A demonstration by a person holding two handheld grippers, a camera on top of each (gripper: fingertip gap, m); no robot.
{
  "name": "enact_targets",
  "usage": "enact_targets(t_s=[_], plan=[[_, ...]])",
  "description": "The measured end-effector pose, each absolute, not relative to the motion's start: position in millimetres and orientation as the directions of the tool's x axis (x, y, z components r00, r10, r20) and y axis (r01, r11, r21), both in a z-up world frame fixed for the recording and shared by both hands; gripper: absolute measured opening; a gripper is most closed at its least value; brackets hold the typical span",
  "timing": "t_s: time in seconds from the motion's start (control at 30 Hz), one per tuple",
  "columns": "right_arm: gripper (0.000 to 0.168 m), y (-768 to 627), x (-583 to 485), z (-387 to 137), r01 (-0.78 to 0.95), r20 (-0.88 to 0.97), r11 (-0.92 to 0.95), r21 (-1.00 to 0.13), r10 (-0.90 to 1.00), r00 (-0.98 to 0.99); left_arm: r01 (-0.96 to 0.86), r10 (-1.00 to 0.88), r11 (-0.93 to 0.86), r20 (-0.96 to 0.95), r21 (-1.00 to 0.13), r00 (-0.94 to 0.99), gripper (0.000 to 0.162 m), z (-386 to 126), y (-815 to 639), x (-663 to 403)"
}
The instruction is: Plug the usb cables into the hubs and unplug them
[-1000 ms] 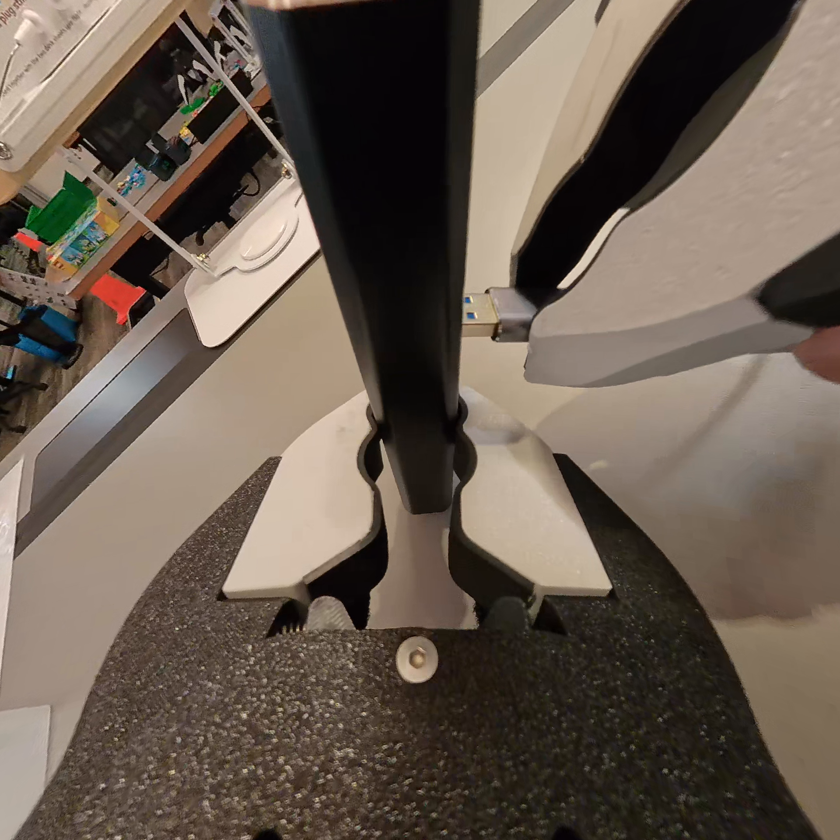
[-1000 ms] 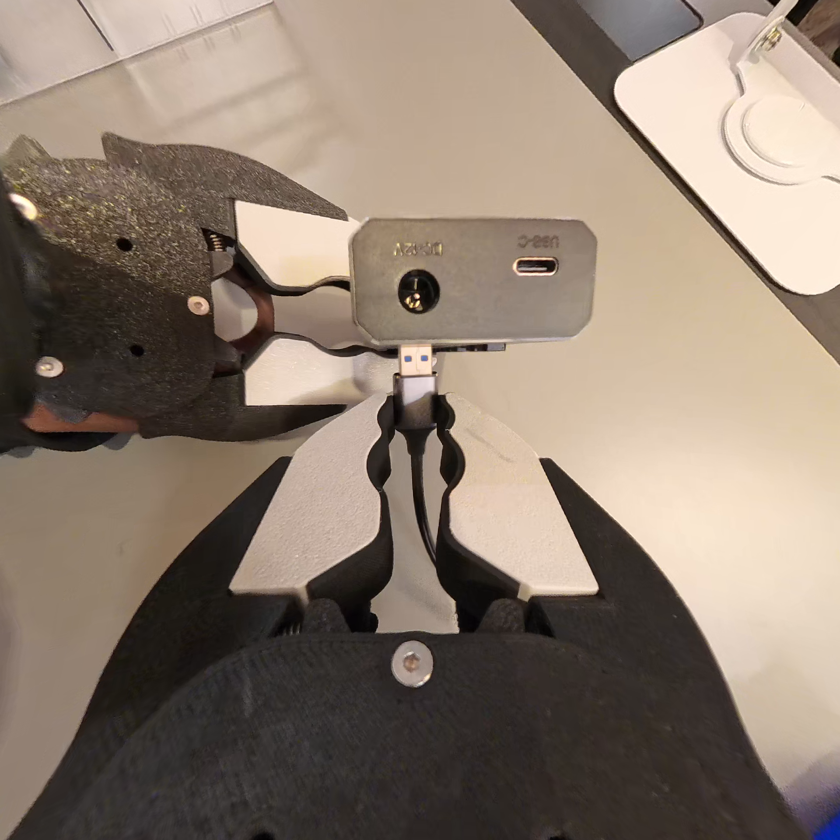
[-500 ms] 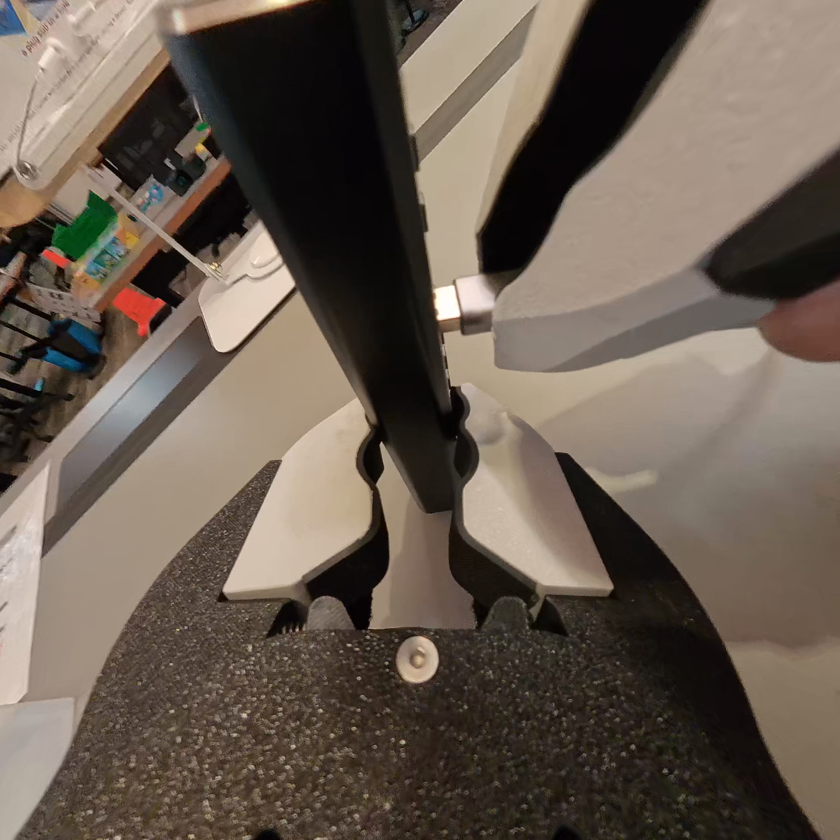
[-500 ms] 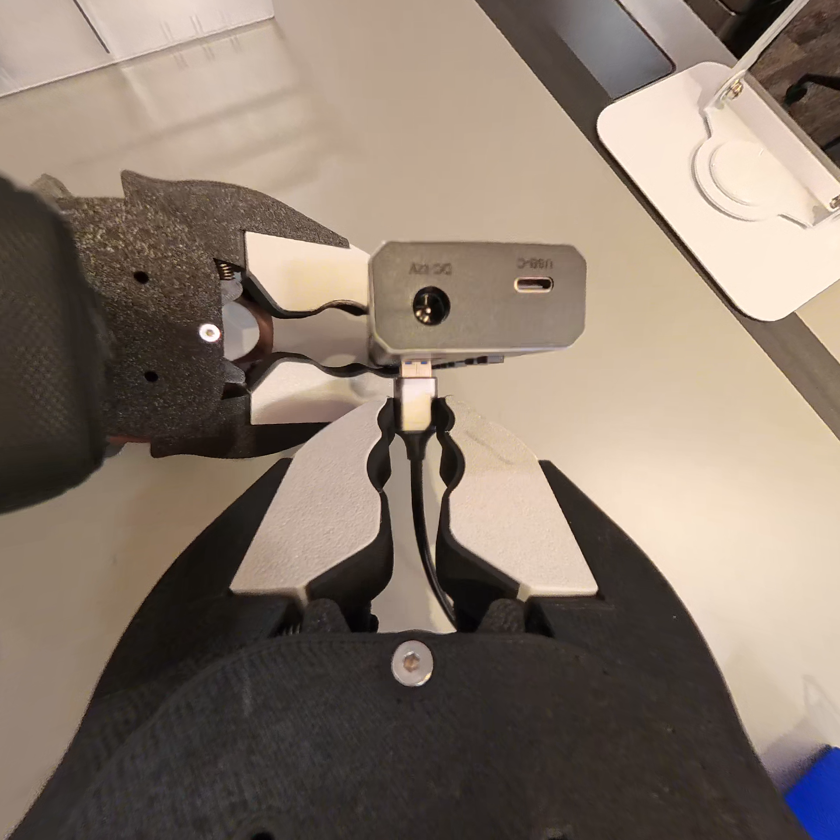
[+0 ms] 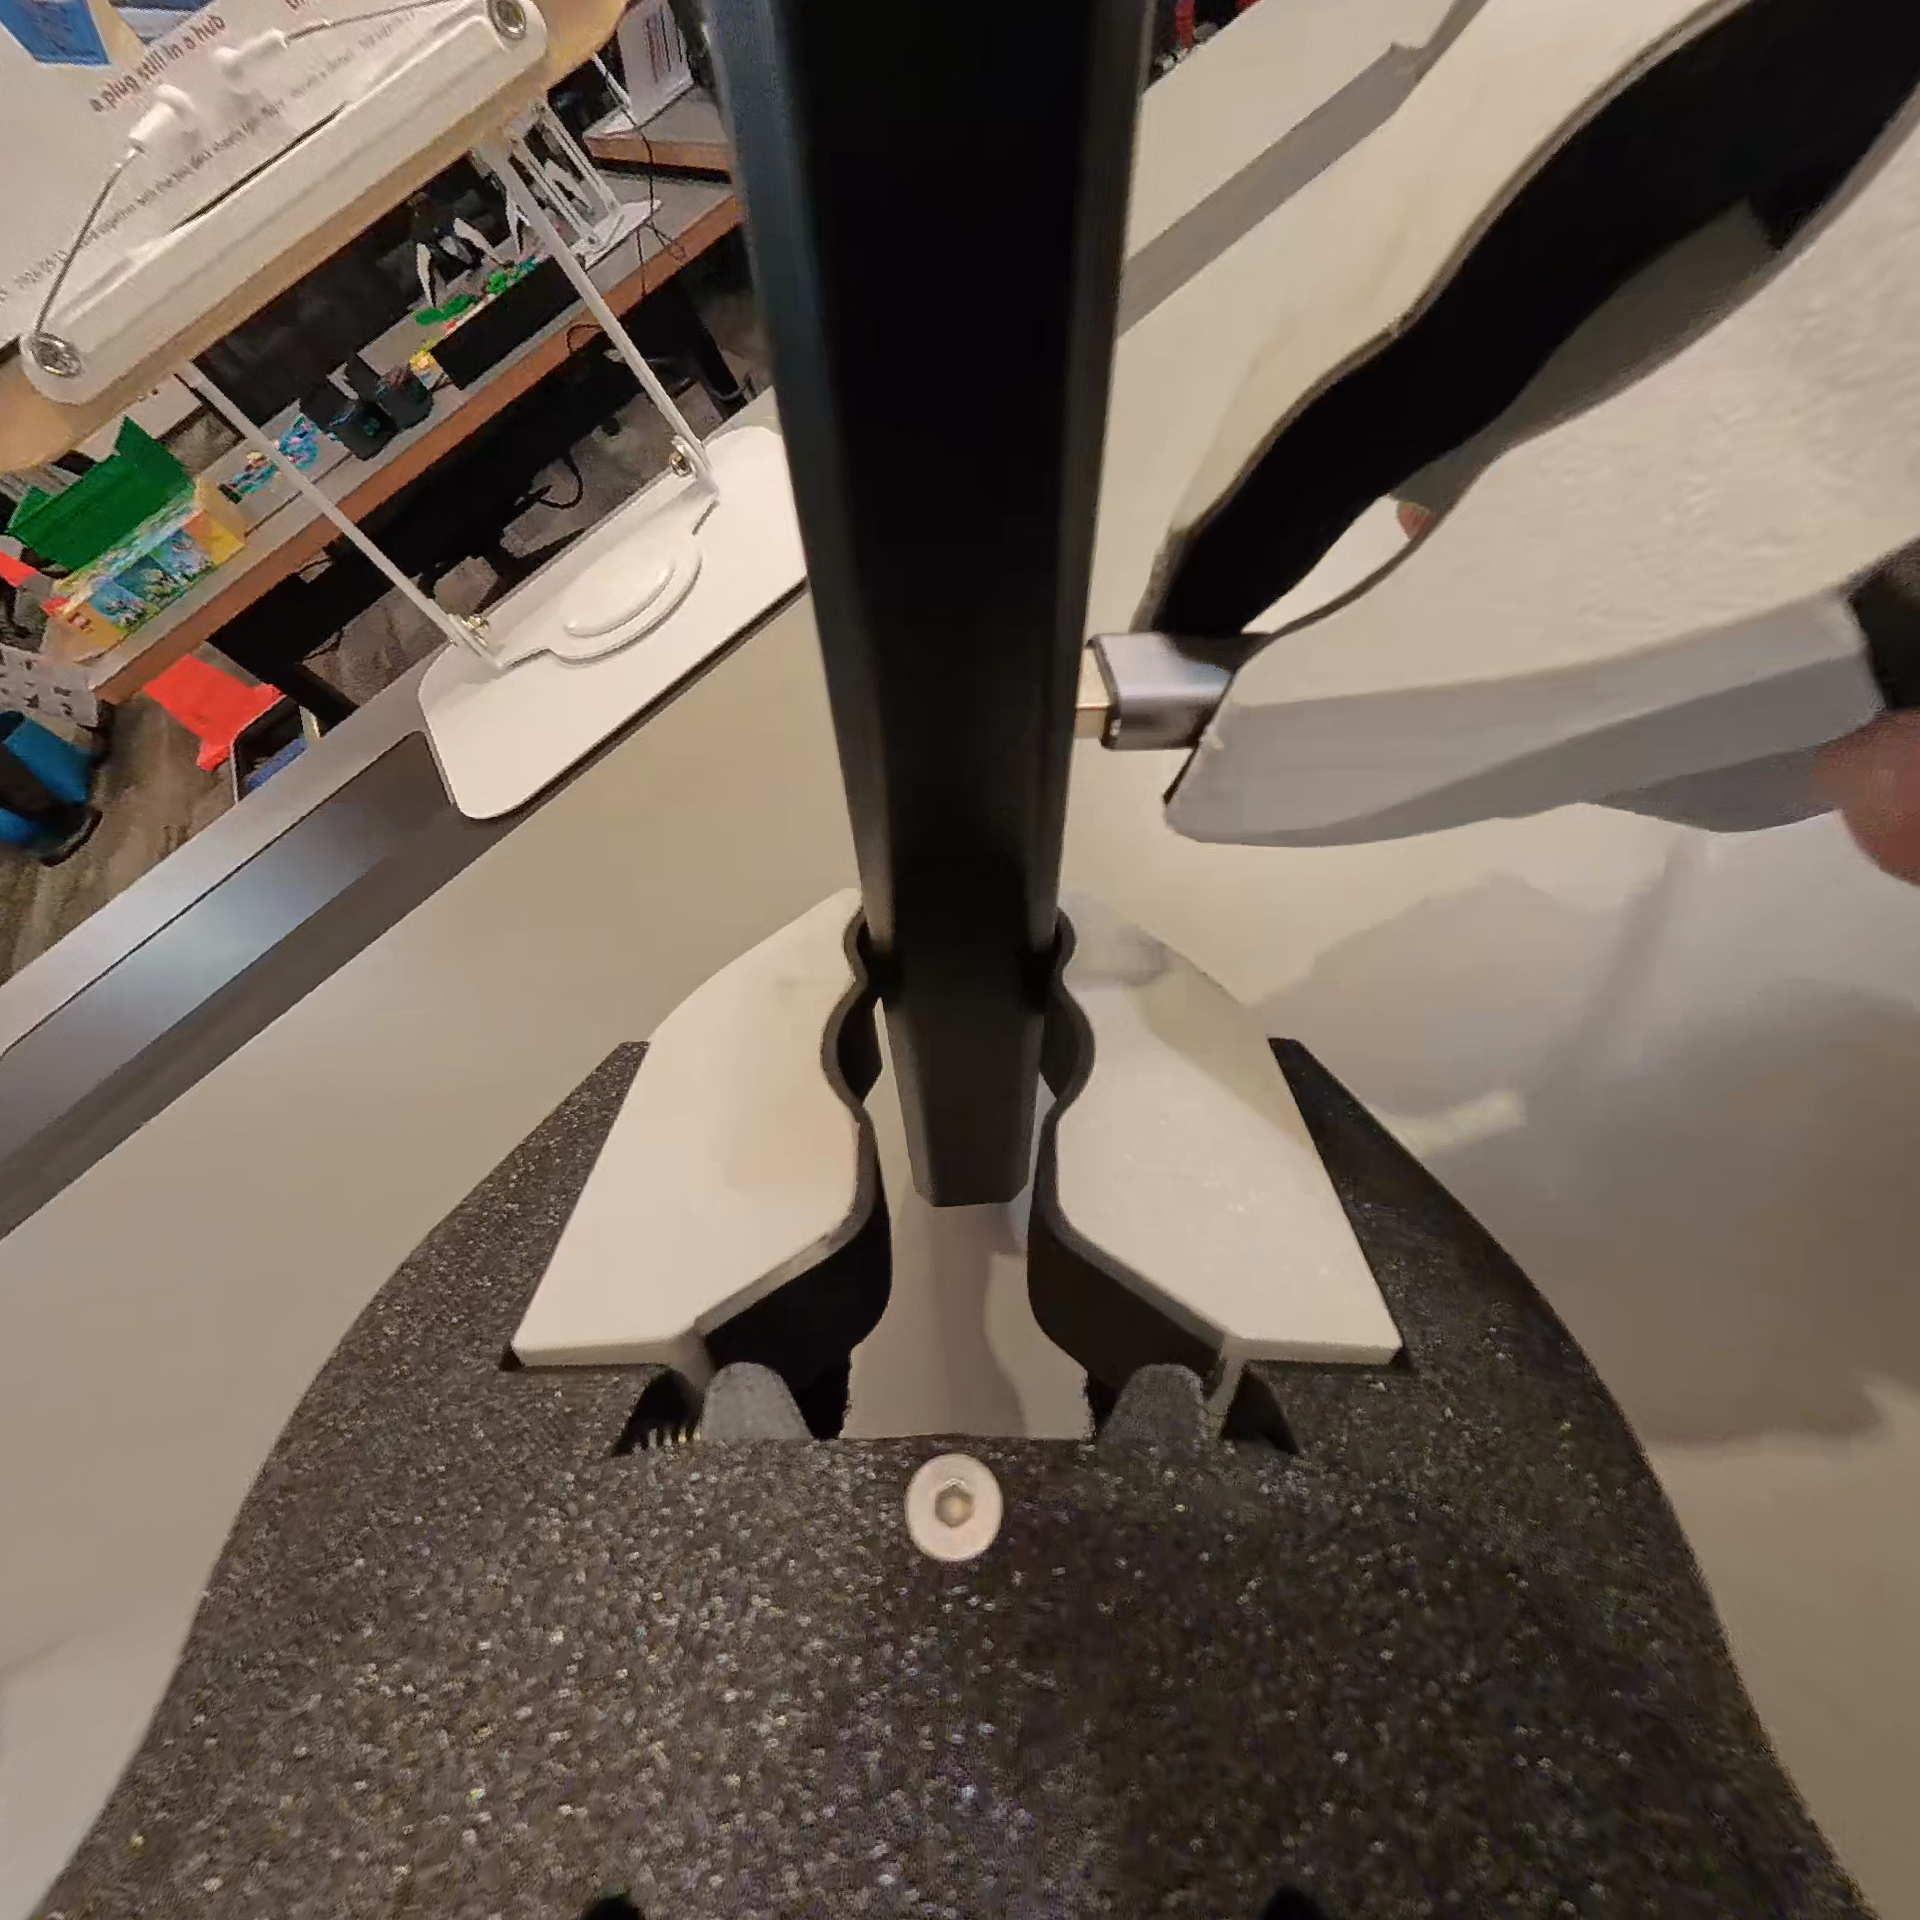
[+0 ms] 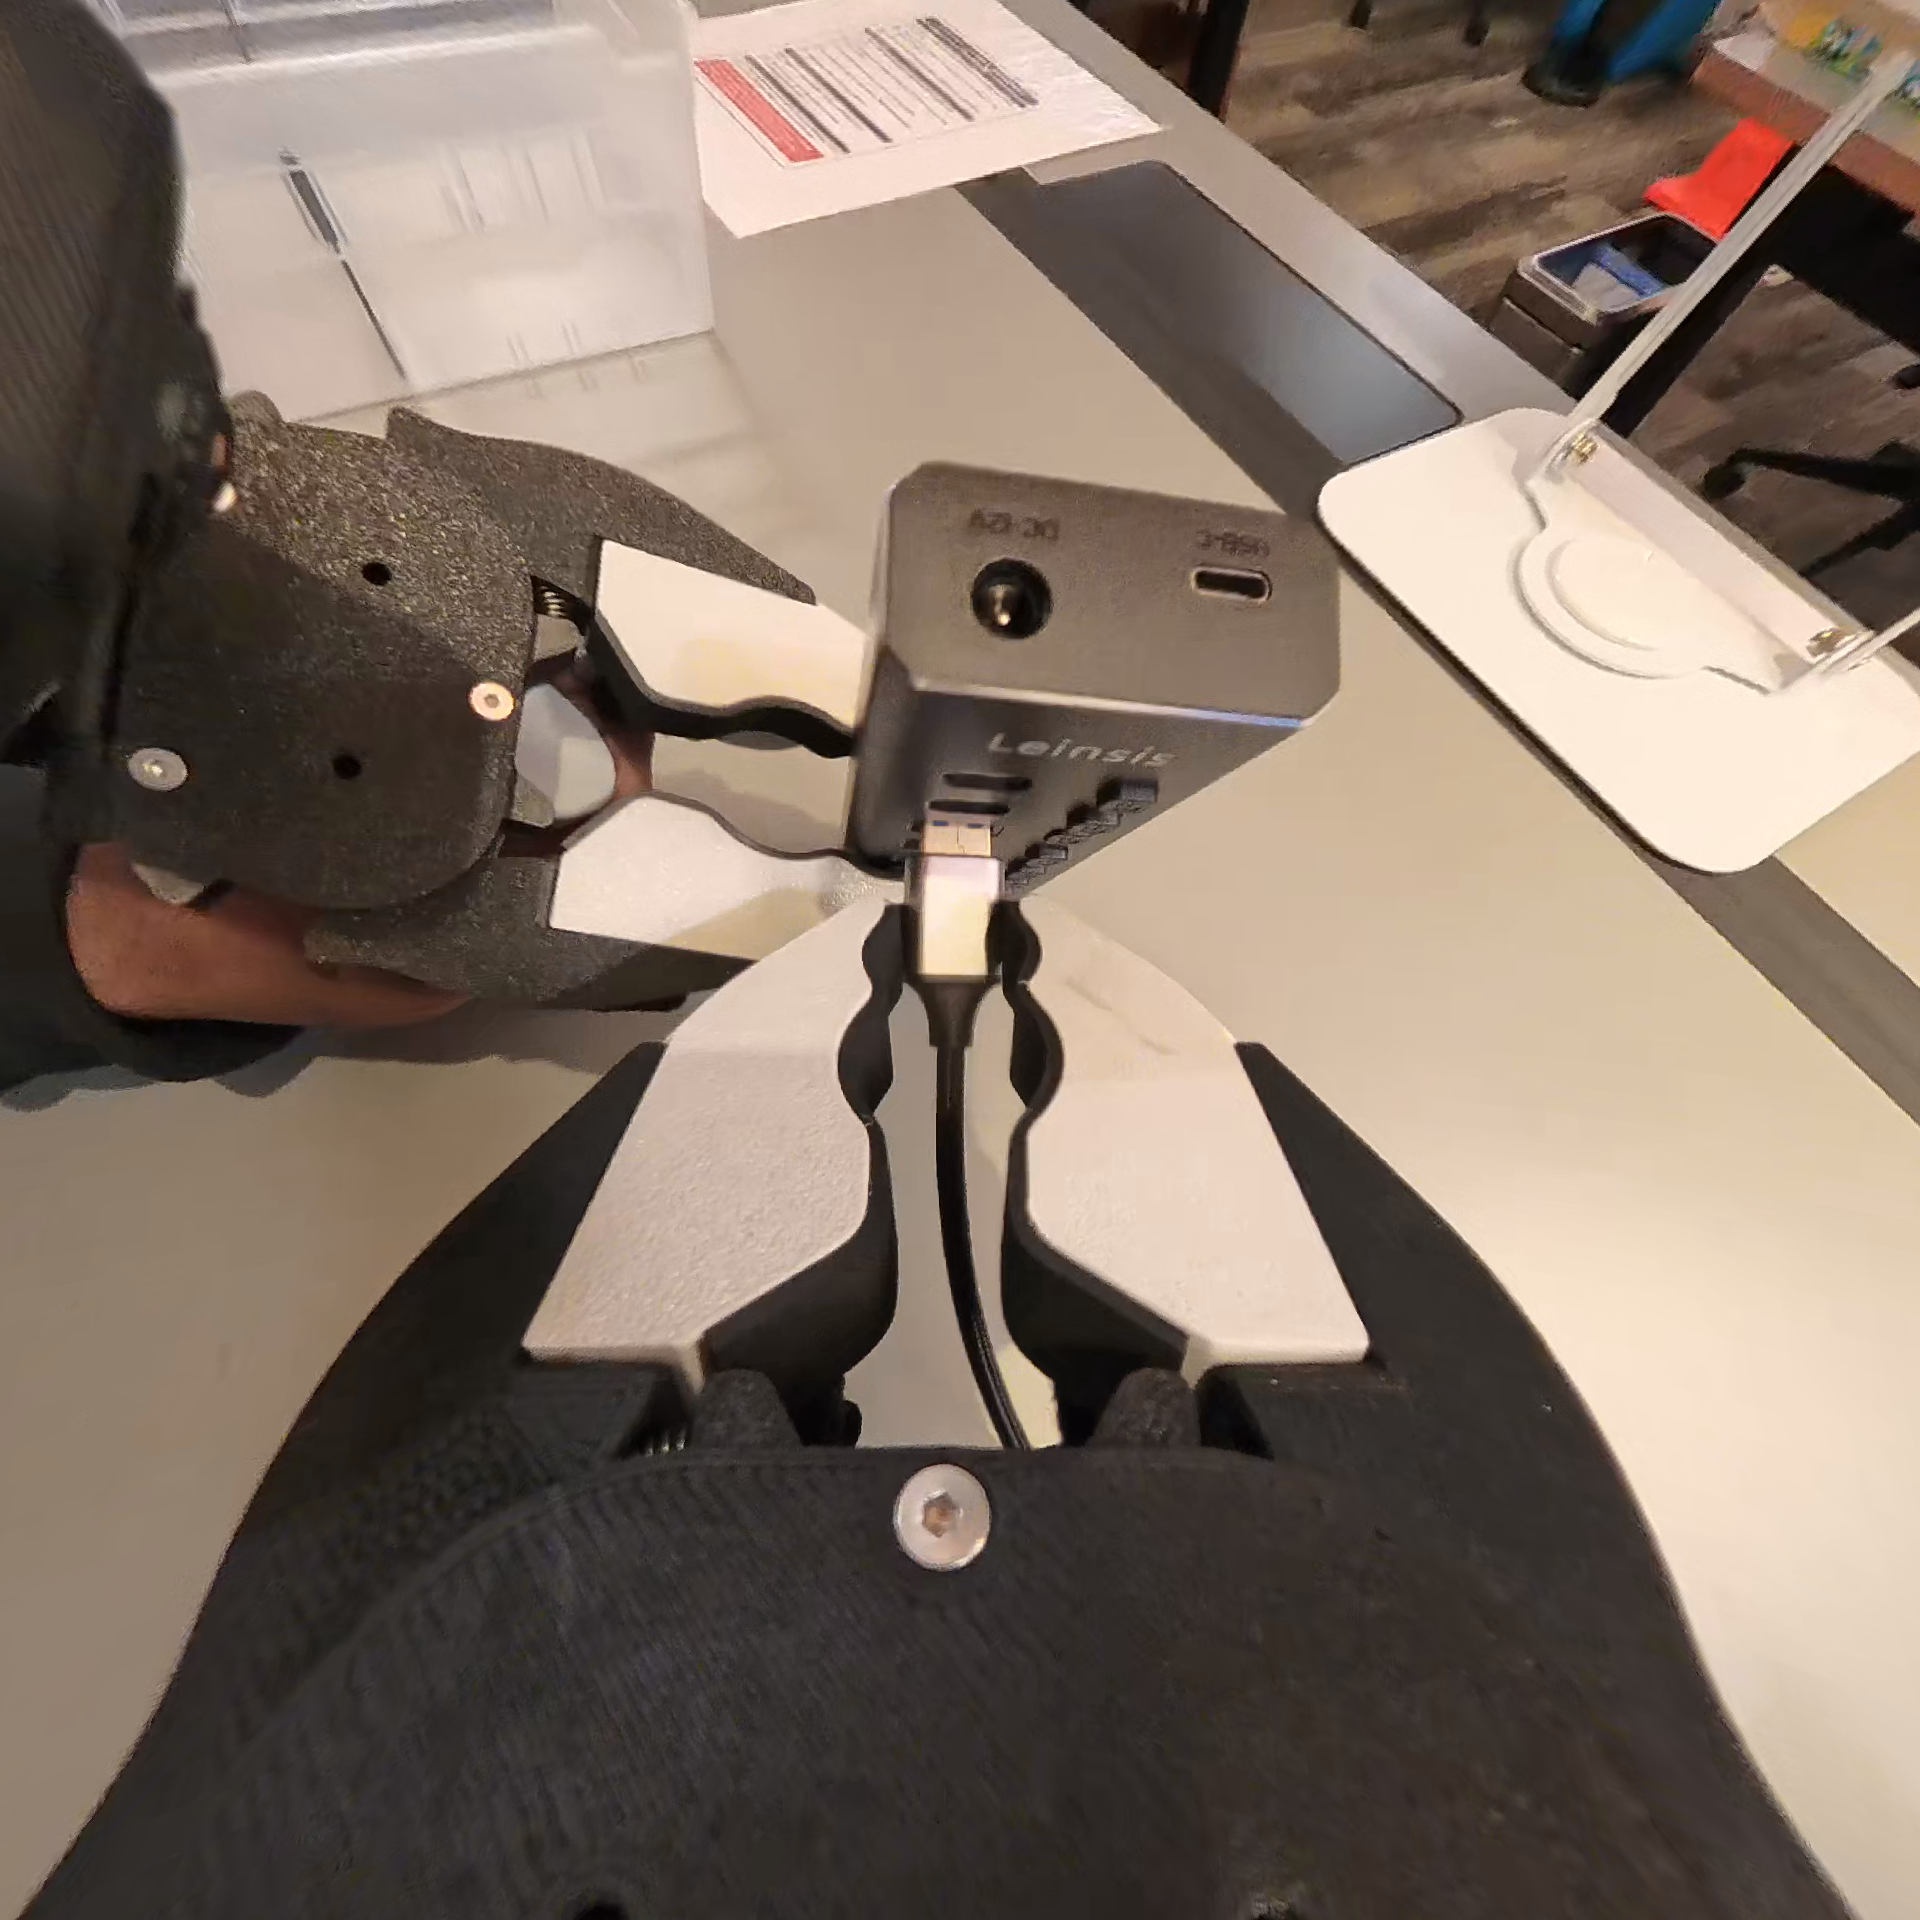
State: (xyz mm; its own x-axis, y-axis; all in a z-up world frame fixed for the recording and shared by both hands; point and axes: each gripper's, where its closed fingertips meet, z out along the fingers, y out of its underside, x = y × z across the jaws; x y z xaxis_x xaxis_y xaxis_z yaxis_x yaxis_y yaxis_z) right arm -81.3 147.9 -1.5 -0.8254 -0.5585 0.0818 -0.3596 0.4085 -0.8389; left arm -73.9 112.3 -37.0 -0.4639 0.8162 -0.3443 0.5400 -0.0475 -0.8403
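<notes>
Hub [image 6: 1101, 634], dark grey, hangs above the pale table [image 6: 1455, 1039], pinched at its left end by the left gripper [image 6: 717, 769], while the right gripper [image 6: 951, 935], clamped on the silver USB plug [image 6: 951, 914], holds it at a port with the blue tongue showing.

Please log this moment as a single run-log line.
left hand-held gripper: shut on USB hub | right hand-held gripper: shut on USB-A plug | plug: tip at hub port, blue tongue showing
</notes>
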Motion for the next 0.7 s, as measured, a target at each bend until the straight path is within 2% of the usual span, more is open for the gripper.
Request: enact_targets(t_s=[0.17, 0.3, 0.57, 0.7], plan=[[0.024, 149, -83, -4, -0.366, 0.115, 0.401, -0.840, -0.528, -0.841, 0.514, 0.819, -0.015, -0.306, -0.858, -0.486, 0.027, -38, 107, -69], [0.015, 144, -86, -5, -0.351, 0.118, 0.405, -0.844, -0.498, -0.859, 0.504, 0.826, -0.006, -0.288, -0.863, -0.485, 0.027, -40, 108, -68], [0.014, 144, -92, -11, -0.301, 0.047, 0.454, -0.839, -0.489, -0.871, 0.483, 0.847, 0.005, -0.254, -0.875, -0.468, 0.027, -42, 112, -69], [0.013, 145, -93, -12, -0.325, 0.064, 0.446, -0.834, -0.506, -0.860, 0.506, 0.839, -0.032, -0.299, -0.862, -0.455, 0.027, -43, 113, -69]])
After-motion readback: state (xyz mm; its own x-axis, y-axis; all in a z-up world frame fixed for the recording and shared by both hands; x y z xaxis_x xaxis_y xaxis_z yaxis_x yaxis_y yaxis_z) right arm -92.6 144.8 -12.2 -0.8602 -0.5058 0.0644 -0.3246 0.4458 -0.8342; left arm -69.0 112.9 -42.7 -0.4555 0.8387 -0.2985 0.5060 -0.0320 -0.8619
